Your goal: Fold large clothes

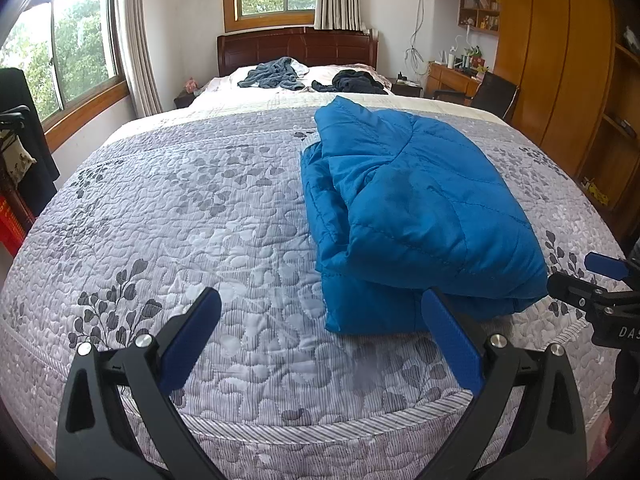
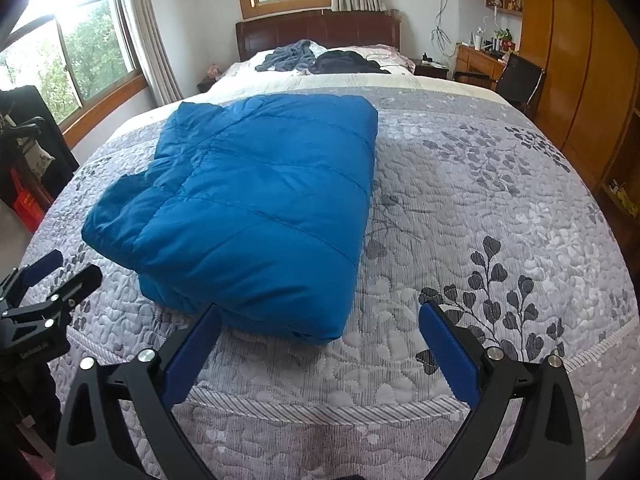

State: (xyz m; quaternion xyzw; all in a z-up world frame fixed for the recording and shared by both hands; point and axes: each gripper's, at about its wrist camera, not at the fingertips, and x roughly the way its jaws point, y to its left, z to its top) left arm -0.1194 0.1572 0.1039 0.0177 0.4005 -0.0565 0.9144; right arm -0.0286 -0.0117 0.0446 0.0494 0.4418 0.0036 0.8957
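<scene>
Folded blue puffer jacket (image 1: 416, 216) lies on bed (image 1: 200, 200) near foot edge, between left gripper (image 1: 320, 336) and right gripper (image 2: 320, 344); both spread wide, empty.

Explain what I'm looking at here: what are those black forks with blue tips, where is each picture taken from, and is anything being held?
Each picture comes from a camera mounted on a hand-held gripper, looking out along its two blue-padded fingers. One view shows the left gripper, the other the right gripper; each also glimpses its partner at the frame's edge. Both stand wide open and hold nothing. On the bed, which has a grey leaf-patterned cover, lies a blue quilted jacket, folded into a bundle. Near the headboard lie two more garments, one grey-blue and one dark, unfolded.
</scene>
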